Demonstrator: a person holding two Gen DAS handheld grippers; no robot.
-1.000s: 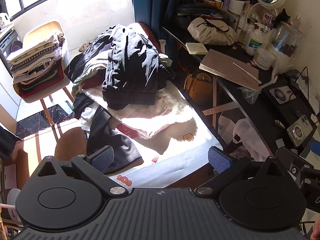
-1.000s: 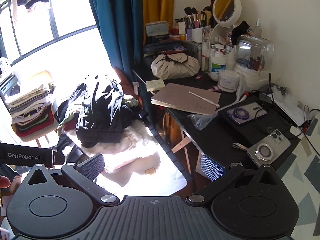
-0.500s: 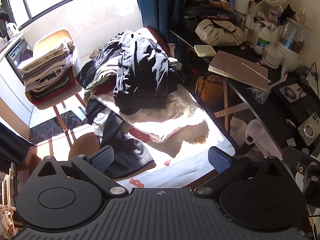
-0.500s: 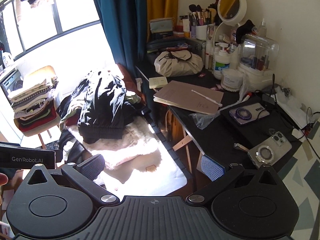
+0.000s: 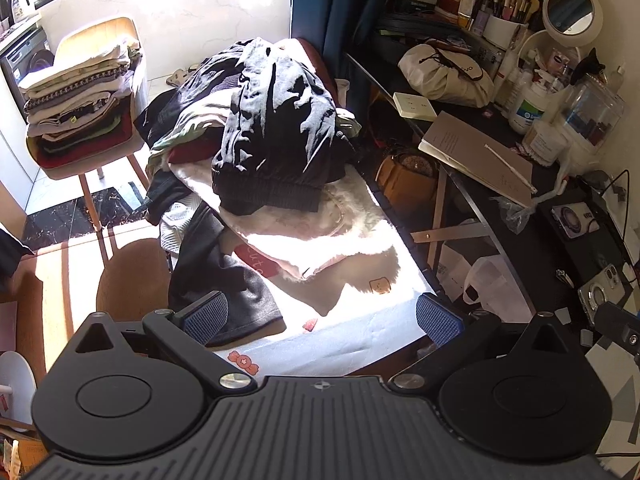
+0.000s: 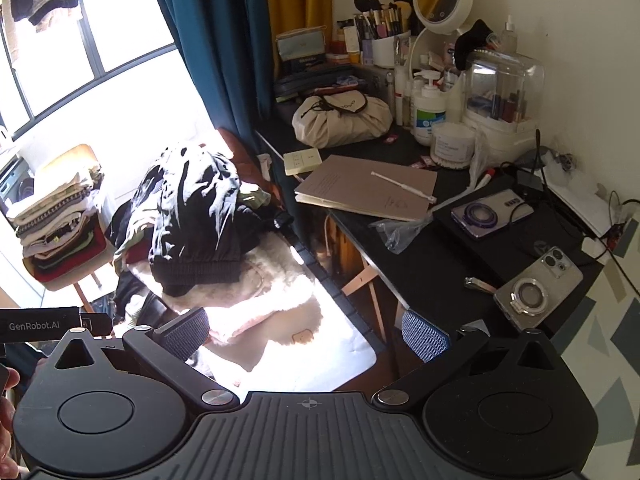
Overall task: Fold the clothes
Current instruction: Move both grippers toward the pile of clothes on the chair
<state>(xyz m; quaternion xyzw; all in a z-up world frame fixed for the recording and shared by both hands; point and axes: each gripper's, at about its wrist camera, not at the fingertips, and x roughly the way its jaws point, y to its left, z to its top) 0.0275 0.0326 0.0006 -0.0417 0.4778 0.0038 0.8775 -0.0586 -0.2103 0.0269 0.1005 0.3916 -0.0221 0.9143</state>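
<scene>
- A crumpled black jacket with a ribbed hem tops the unfolded clothes heap on the sunlit table.
- Left gripper and right gripper hang spread, empty.

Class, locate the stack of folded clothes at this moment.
The stack of folded clothes sits on the pale wooden chair at upper left in both wrist views, left of the unfolded clothes pile.

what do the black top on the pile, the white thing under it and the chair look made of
Black top: matte knit fabric, going by its ribbed hem. White throw: fluffy, likely fleece or faux fur, with fuzzy edges. Chair: pale smooth wood or plywood, probably.
</scene>
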